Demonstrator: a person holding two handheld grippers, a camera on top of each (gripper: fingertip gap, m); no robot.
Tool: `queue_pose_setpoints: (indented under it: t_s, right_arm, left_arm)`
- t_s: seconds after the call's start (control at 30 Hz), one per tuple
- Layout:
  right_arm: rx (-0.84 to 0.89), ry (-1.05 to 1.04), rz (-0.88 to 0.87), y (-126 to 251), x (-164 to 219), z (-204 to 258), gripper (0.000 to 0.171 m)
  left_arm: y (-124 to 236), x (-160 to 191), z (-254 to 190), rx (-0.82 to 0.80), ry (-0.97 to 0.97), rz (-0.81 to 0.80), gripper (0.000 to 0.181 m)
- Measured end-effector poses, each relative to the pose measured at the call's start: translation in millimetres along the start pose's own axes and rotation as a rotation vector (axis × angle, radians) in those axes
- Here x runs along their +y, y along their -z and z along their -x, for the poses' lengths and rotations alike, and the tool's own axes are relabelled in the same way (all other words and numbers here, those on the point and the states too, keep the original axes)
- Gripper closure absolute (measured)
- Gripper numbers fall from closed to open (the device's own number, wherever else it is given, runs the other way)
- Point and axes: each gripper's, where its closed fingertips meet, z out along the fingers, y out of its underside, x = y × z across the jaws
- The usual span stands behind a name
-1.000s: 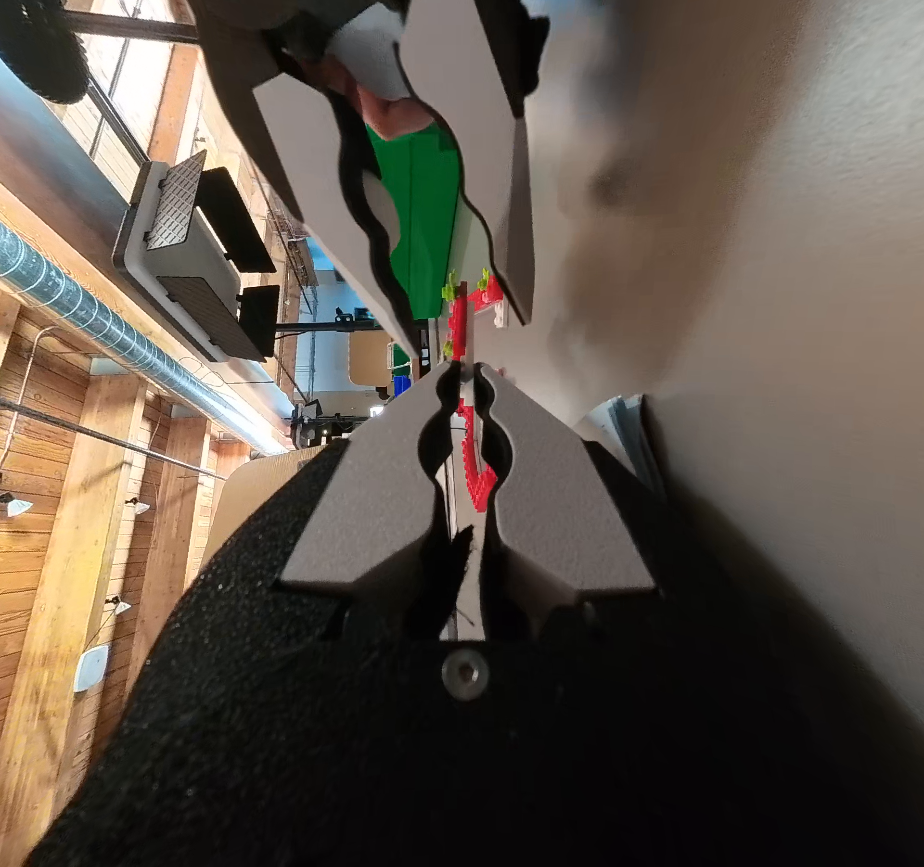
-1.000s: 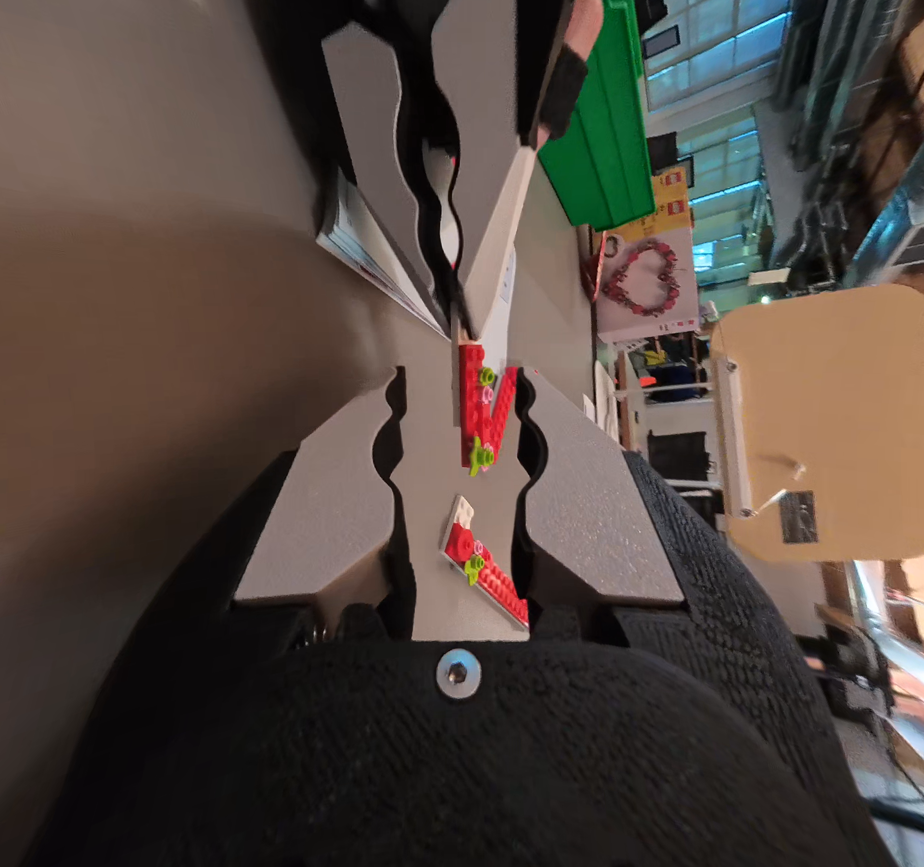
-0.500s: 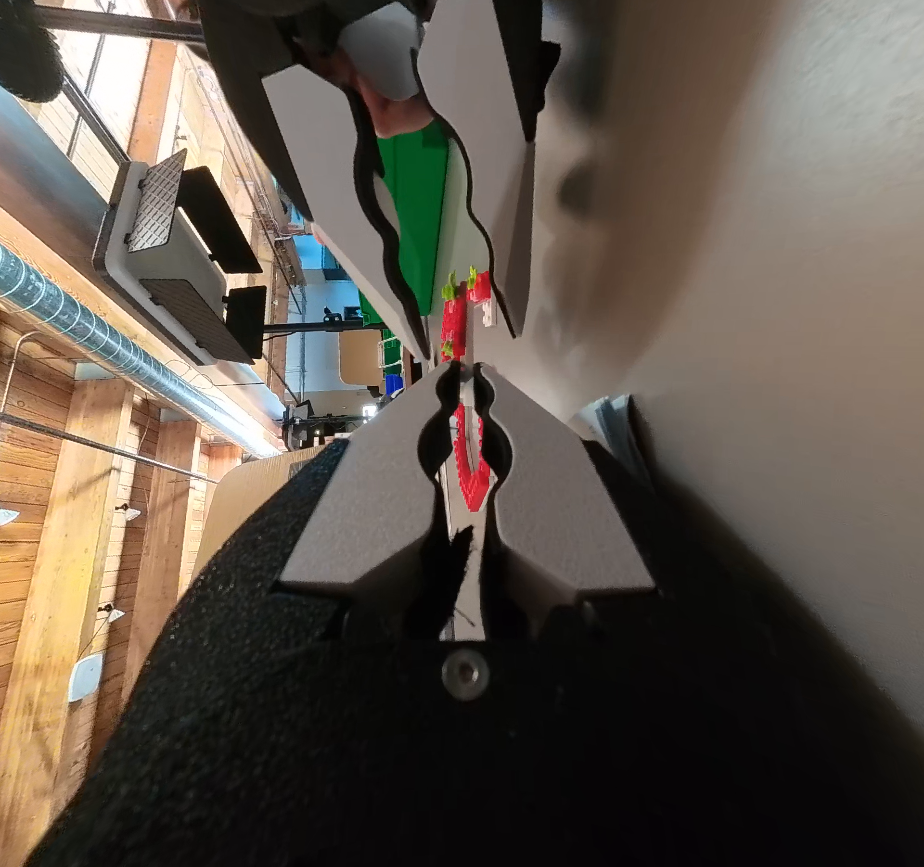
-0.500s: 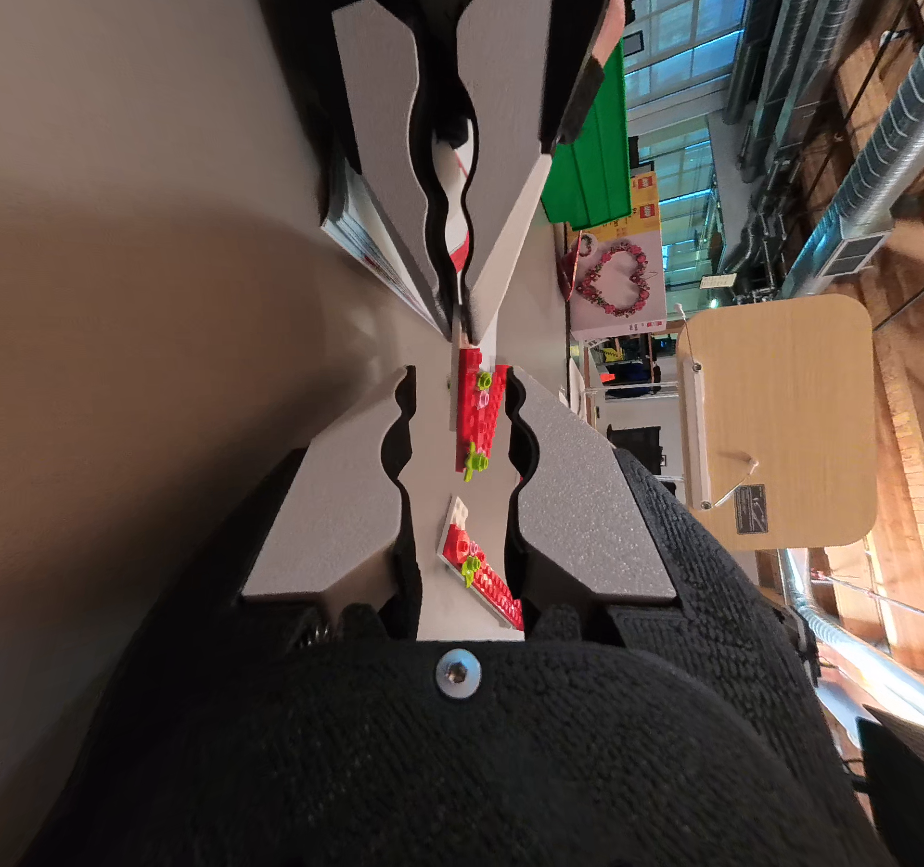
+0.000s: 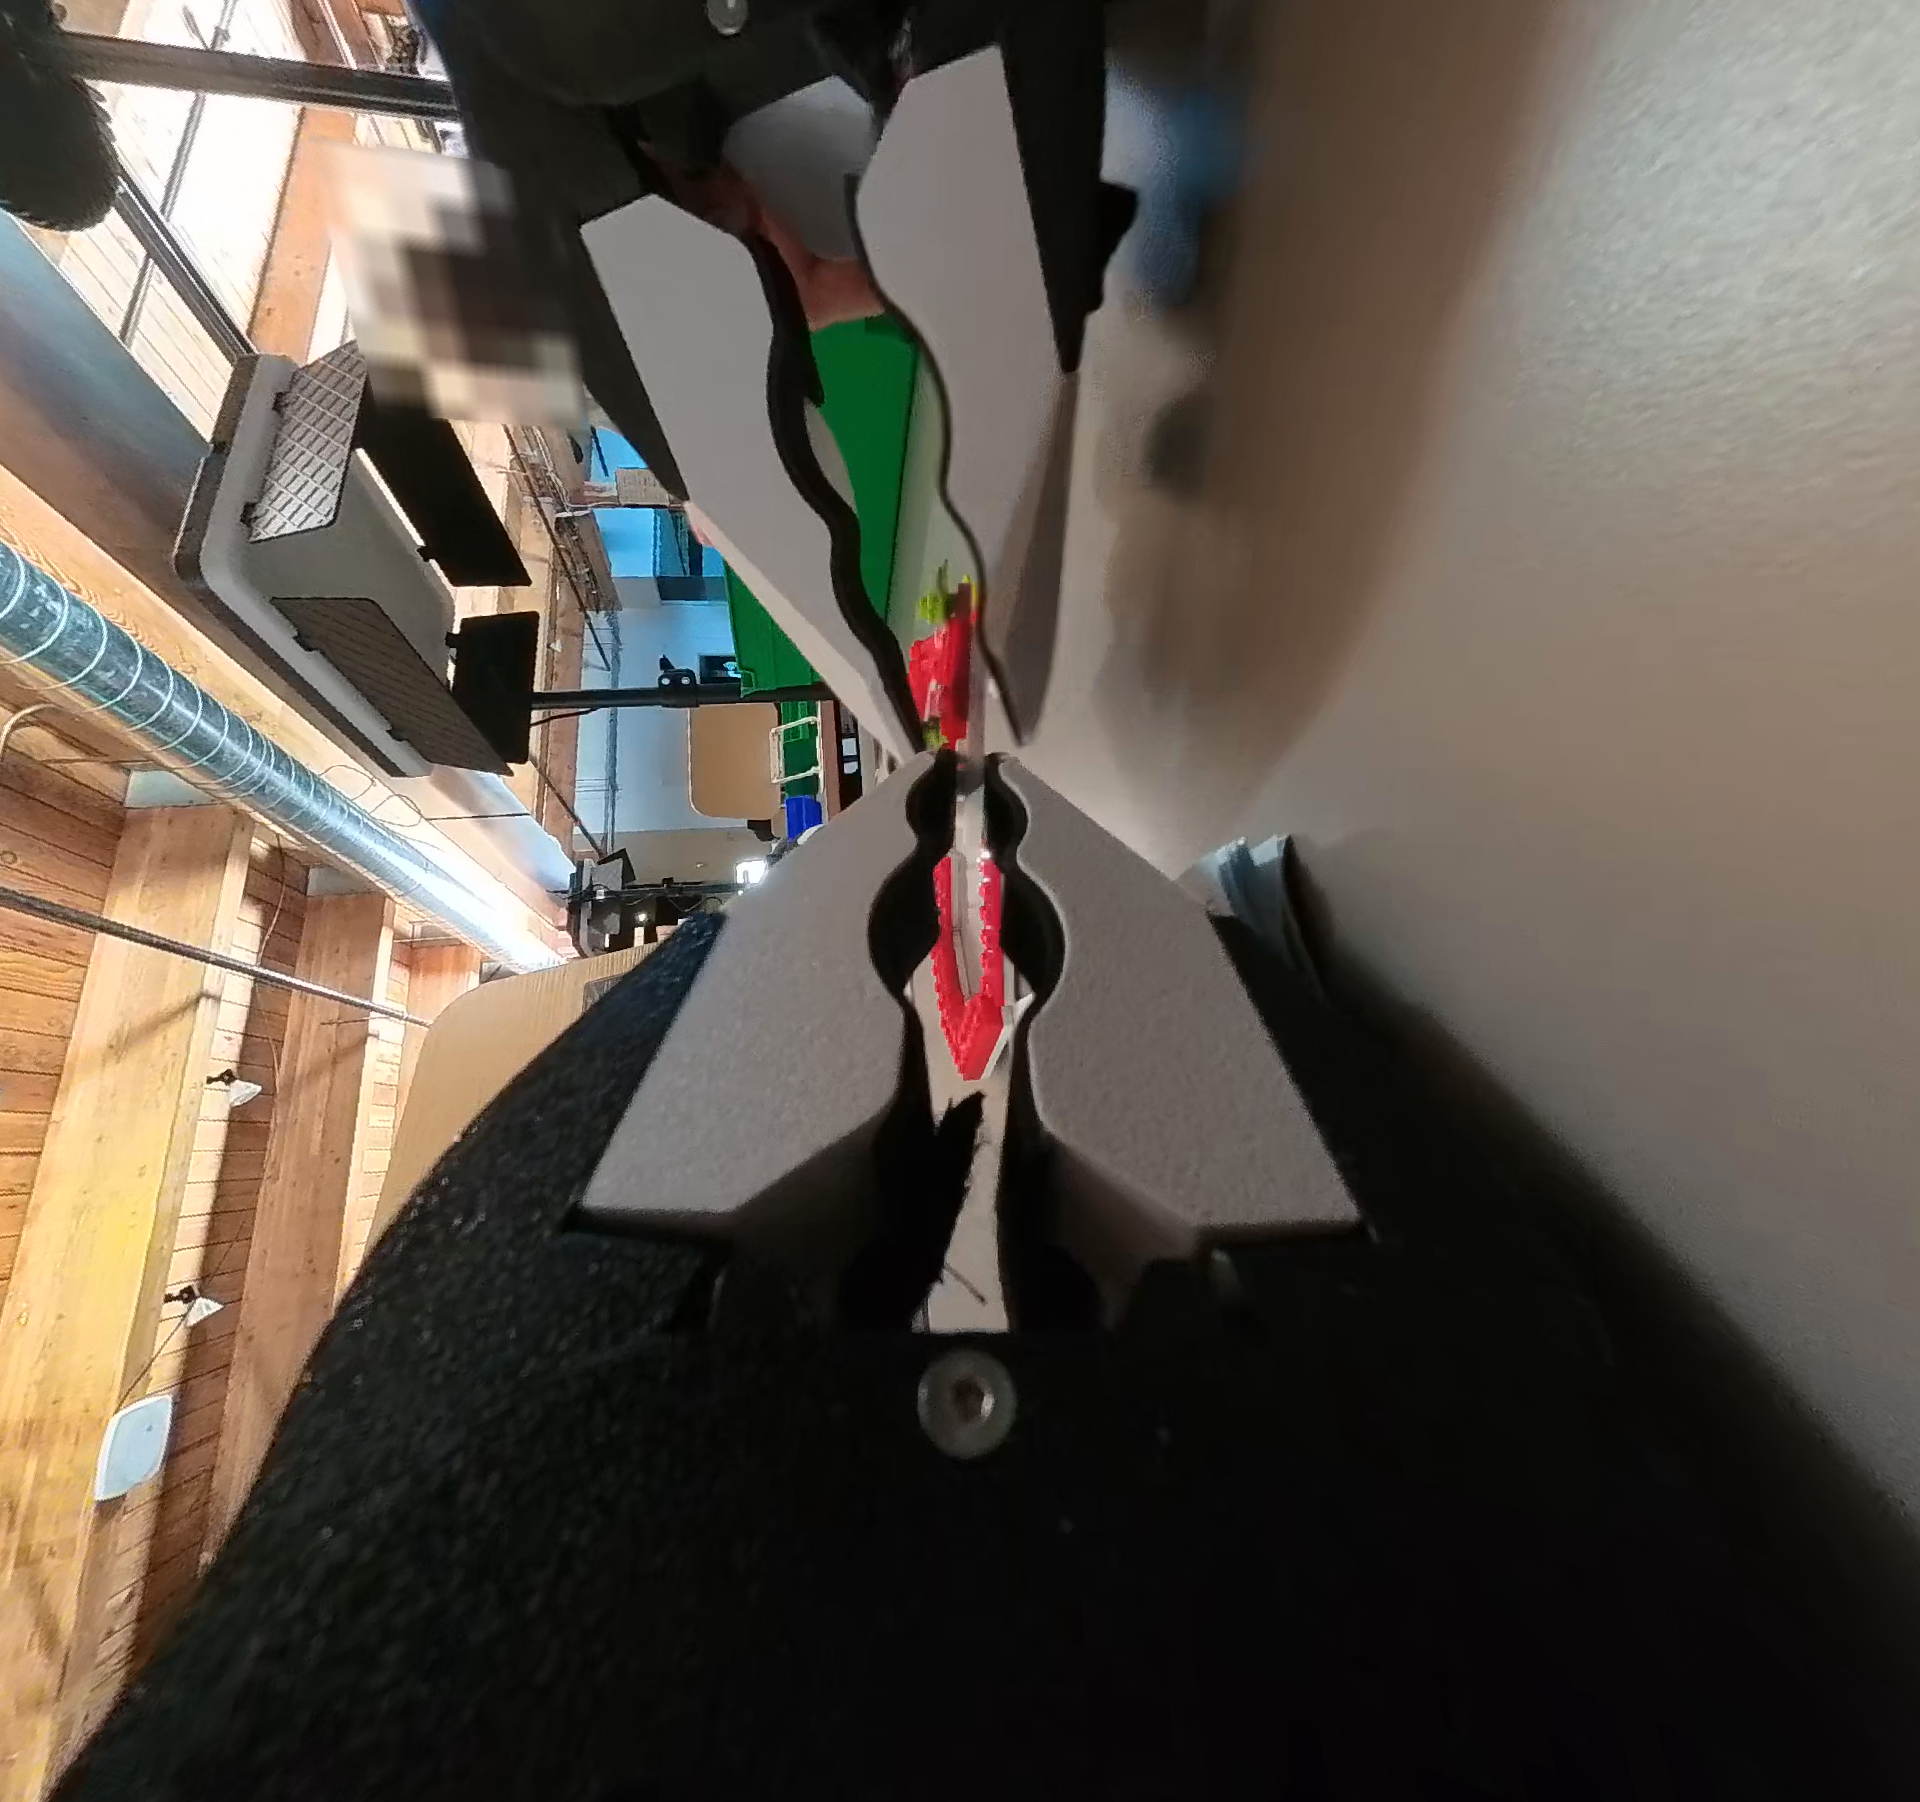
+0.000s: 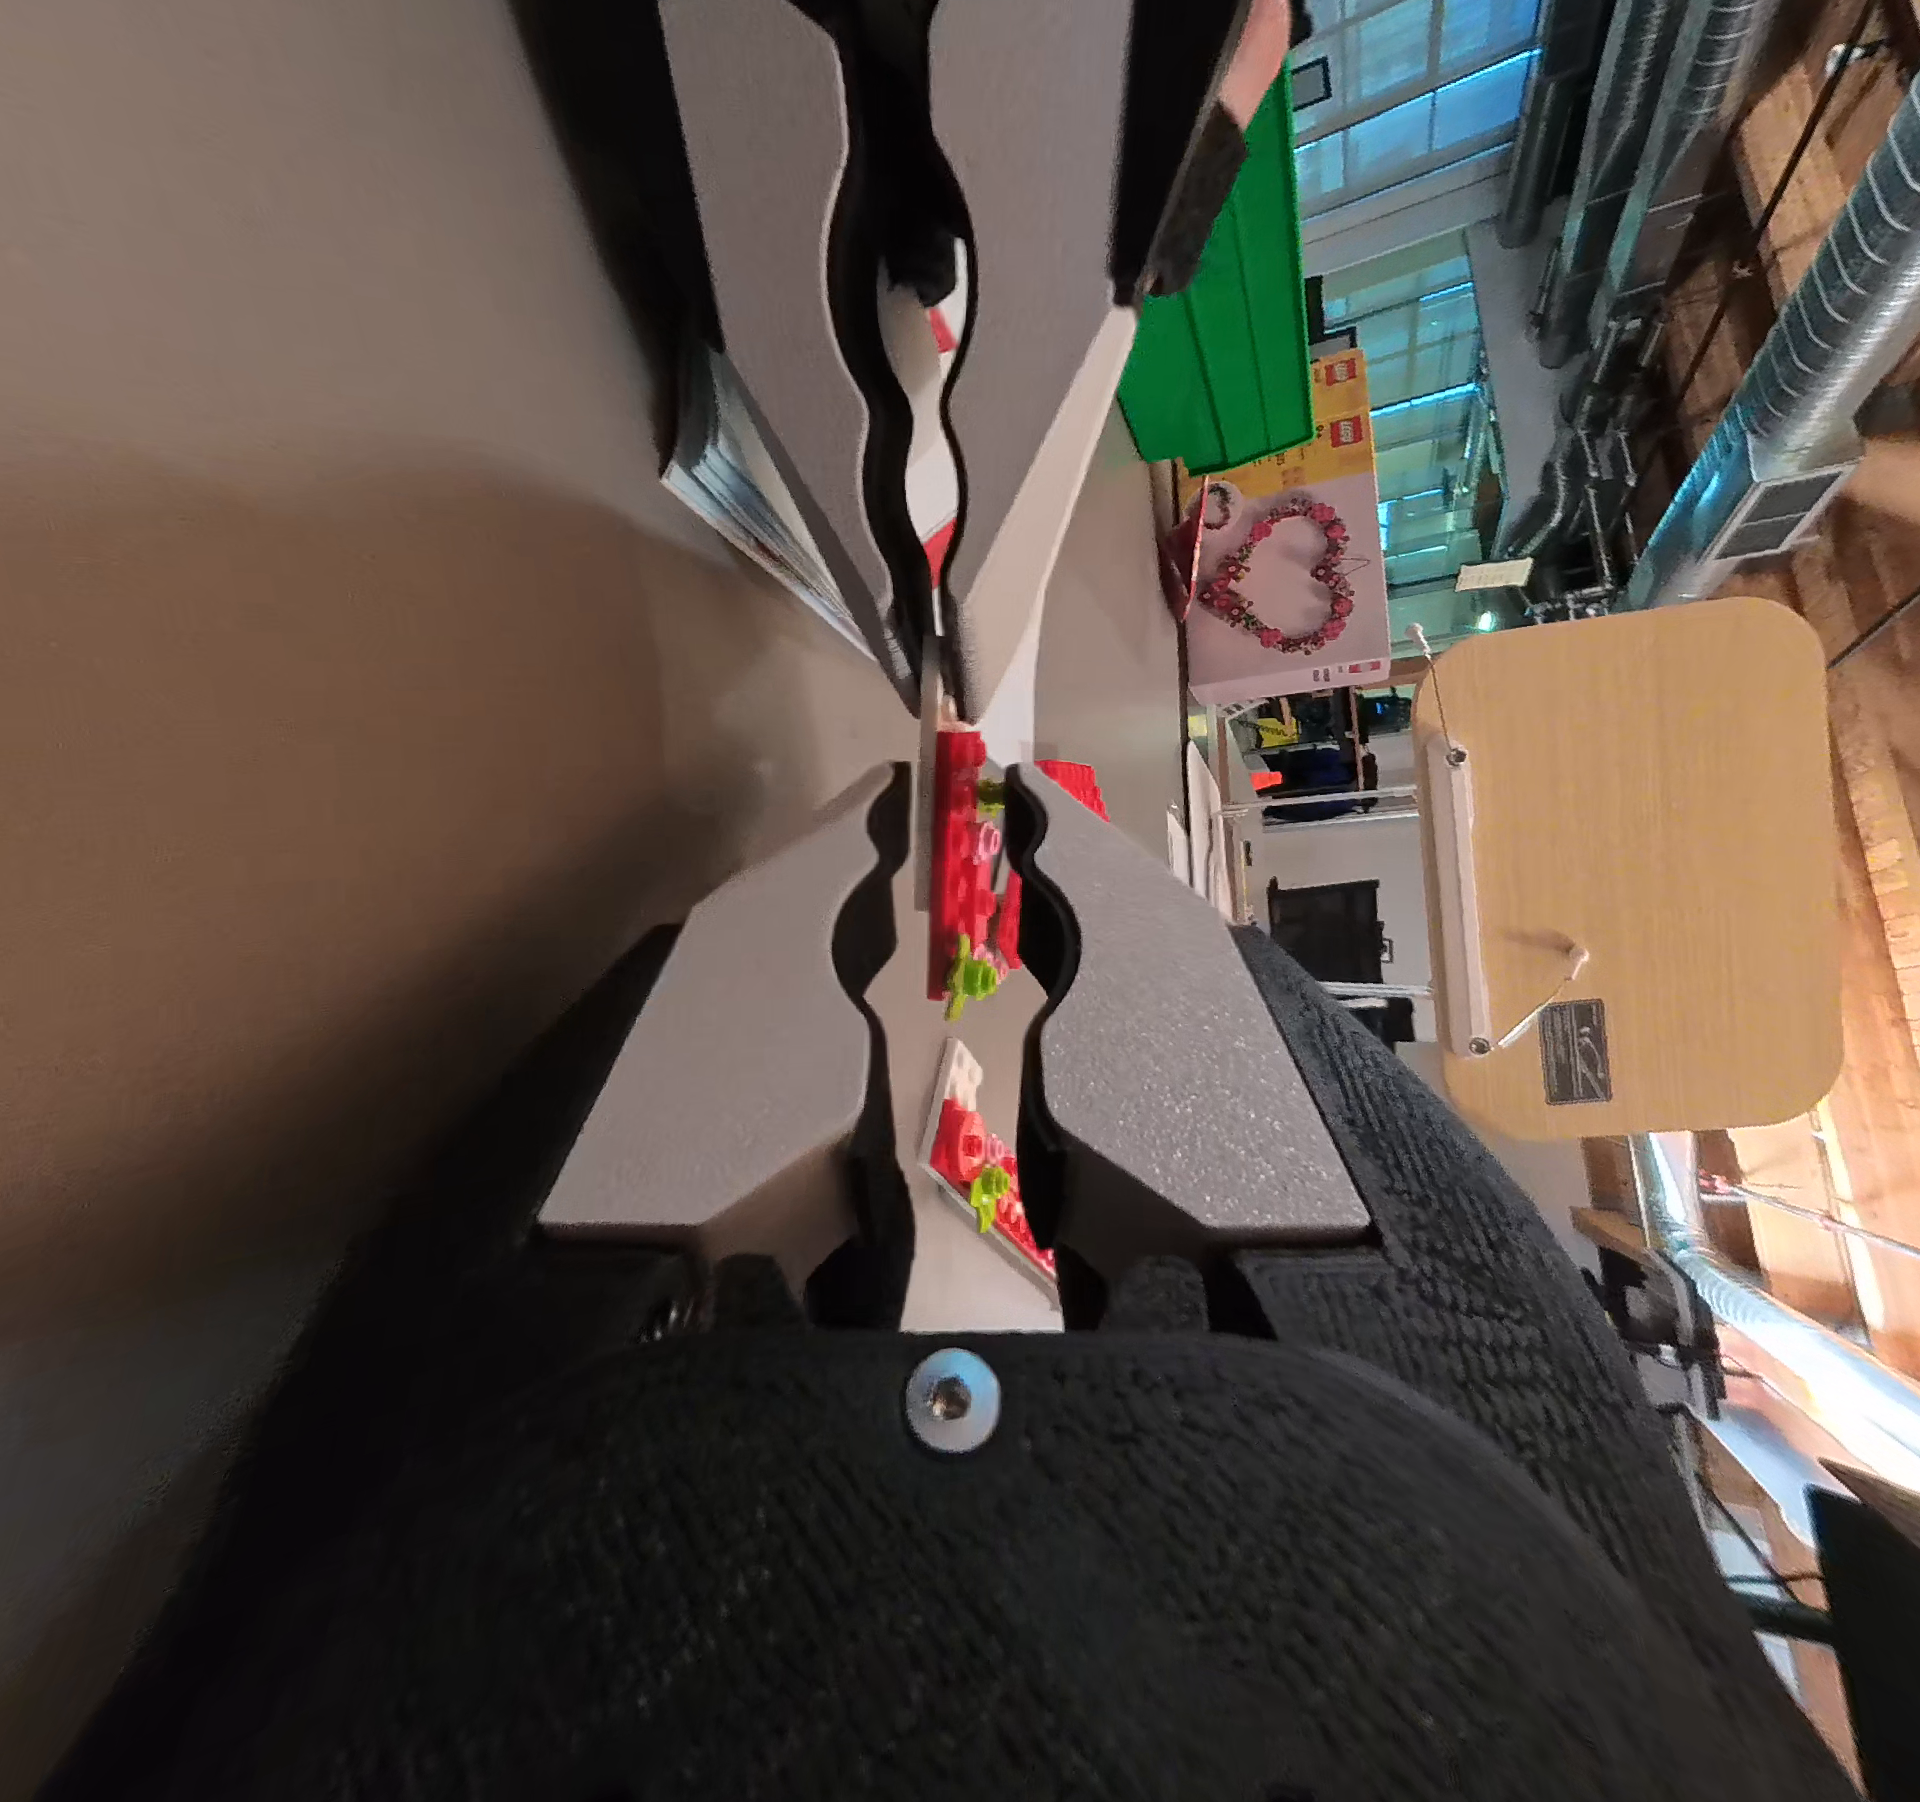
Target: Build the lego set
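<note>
The two grippers face each other over the grey table. A red lego assembly with lime green leaf pieces and a thin tan plate along one side is held between them. My right gripper is closed on the red assembly's sides. My left gripper is shut on the thin tan plate end. In the right wrist view the left gripper pinches that same end. In the left wrist view the right gripper closes around the red assembly. A second red piece with a lime leaf lies on the table.
An instruction booklet lies on the table under the left gripper. A green bin and a lego box with a heart picture stand at the table's far side. A wooden board is beyond the table edge.
My right gripper's fingers have closed in from a wider gap onto the red assembly. My left gripper has stayed shut on the tan plate end. Both views shifted slightly.
</note>
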Motion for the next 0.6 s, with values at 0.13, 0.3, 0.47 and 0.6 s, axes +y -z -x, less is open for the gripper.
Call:
queue_pose_setpoints:
  t_s: [0.13, 0.3, 0.47, 0.6]
  right_arm:
    - [0.014, -0.004, 0.007, -1.2, 0.2, -1.7, 0.157]
    - [0.004, -0.032, 0.011, -1.2, 0.3, -2.8, 0.16]
    - [0.003, -0.011, 0.015, -1.5, 0.8, -1.6, 0.161]
    - [-0.01, -0.03, 0.018, -3.9, 2.8, 0.0, 0.161]
  left_arm:
    - [0.0, 1.2, 0.1, 0.007, 0.017, 0.003, 0.179]
    - [0.1, 1.9, 0.9, 0.011, 0.039, 0.001, 0.178]
    - [0.4, 2.0, -0.4, 0.019, 0.038, 0.0, 0.178]
    - [-0.7, 4.0, -2.7, 0.033, 0.038, 0.01, 0.178]
